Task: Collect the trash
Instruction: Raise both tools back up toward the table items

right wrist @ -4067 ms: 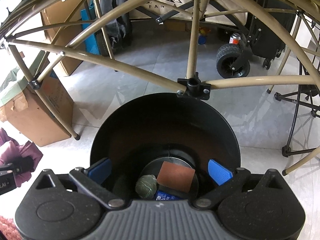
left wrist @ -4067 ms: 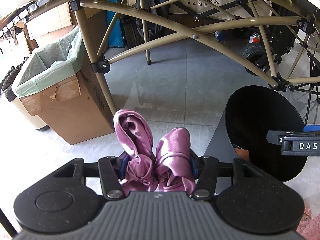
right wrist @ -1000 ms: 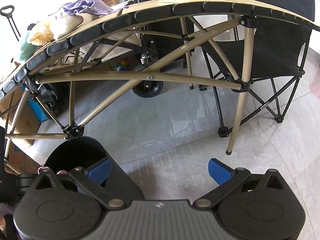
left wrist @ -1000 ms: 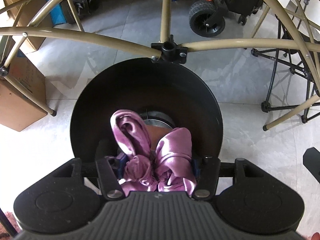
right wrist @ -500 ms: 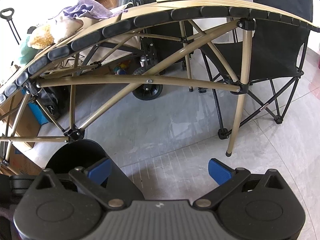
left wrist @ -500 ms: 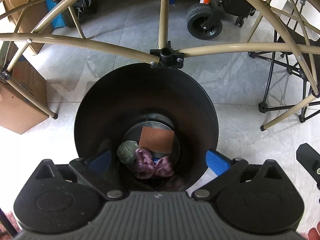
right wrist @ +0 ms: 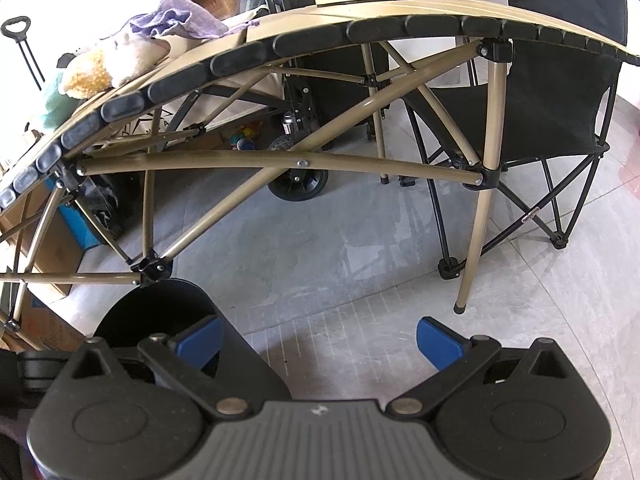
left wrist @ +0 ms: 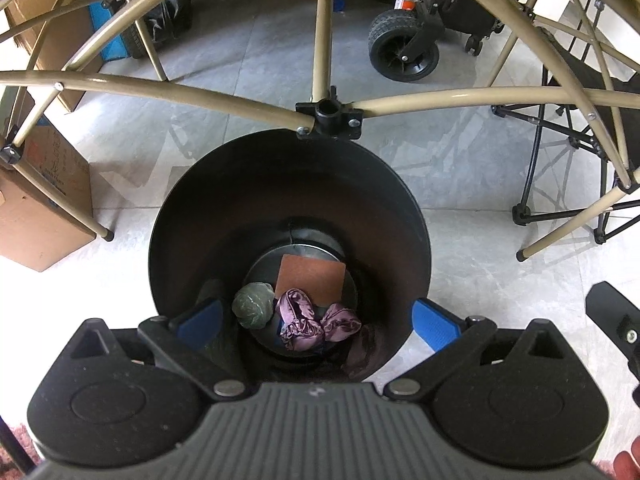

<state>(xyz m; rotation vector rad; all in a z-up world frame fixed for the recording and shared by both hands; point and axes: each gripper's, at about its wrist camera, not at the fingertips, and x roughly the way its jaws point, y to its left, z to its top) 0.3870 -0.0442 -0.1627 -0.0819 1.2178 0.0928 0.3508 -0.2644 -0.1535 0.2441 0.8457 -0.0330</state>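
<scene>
The crumpled purple cloth (left wrist: 316, 319) lies at the bottom of the black bin (left wrist: 280, 184), beside a green wad (left wrist: 253, 310) and brown card (left wrist: 311, 280). Above the bin, the left gripper (left wrist: 316, 320) gapes wide, empty. Right of the bin, the right gripper (right wrist: 318, 340) stands open, holding nothing

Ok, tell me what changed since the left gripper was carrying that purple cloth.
The left gripper moved over the black bin, opened its fingers and let go of the purple cloth, which now lies at the bottom beside the green wad and brown card. The right gripper swung away, open and empty throughout.
</scene>
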